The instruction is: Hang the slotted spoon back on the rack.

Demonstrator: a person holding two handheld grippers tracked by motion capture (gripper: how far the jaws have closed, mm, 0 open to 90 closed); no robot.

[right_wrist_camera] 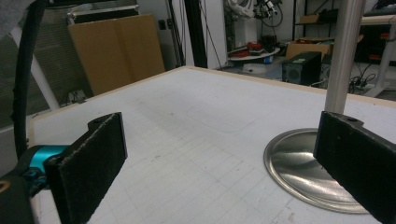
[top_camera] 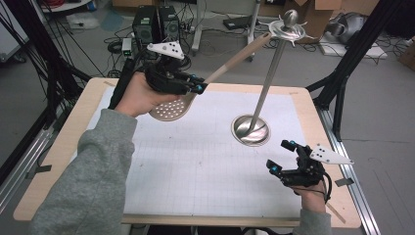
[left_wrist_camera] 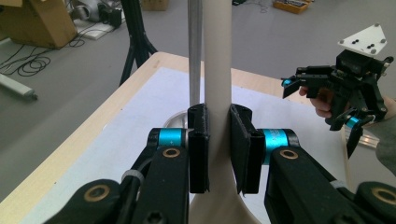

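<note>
A perforated skimmer has its round head [top_camera: 169, 108] low over the white mat and its long beige handle [top_camera: 235, 58] slanting up to the right. My left gripper [top_camera: 197, 88] is shut on that handle [left_wrist_camera: 218, 70] just above the head. The handle's far end lies against the hook ring [top_camera: 286, 32] at the top of a metal stand. The stand's pole [top_camera: 266, 83] rises from a round steel base [top_camera: 250, 130]. My right gripper [top_camera: 280, 155] hovers open near the table's right front, with the base [right_wrist_camera: 299, 163] and pole [right_wrist_camera: 343, 56] just beyond its jaws.
A white gridded mat [top_camera: 195, 161] covers the wooden table [top_camera: 68, 147]. Black frame legs [top_camera: 352, 54] stand at the right rear and at the left. Boxes, cables and equipment lie on the floor behind the table. In the left gripper view the other gripper [left_wrist_camera: 345, 84] is held off to the right.
</note>
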